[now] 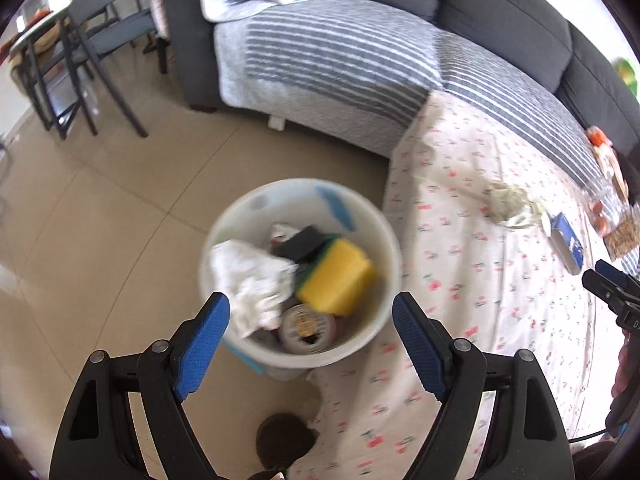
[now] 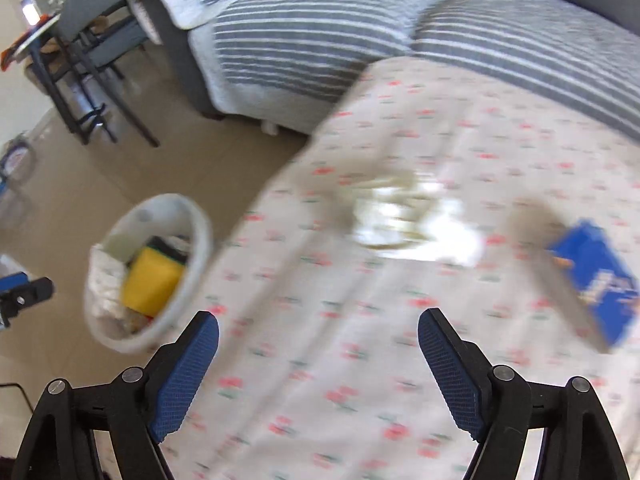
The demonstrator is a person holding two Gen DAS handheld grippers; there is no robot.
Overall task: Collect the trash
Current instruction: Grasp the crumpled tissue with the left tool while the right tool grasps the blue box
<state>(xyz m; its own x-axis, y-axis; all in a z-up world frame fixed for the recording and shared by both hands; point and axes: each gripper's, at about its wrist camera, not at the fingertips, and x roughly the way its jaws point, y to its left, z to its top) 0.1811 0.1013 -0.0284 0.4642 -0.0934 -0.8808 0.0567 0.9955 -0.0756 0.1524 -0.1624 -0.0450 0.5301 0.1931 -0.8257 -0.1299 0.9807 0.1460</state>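
Right gripper (image 2: 318, 344) near crumpled wrapper (image 2: 416, 224)

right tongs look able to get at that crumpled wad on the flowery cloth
Probably yes: the right tongs are open and empty, the wad lies ahead in the open on the cloth, nothing between them.

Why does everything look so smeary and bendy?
Right wrist view: motion blur smears the crumpled wrapper and blue box. Left wrist view: sharper, though the white bin is soft. In both, the fisheye lens curves the sofa and floor lines.
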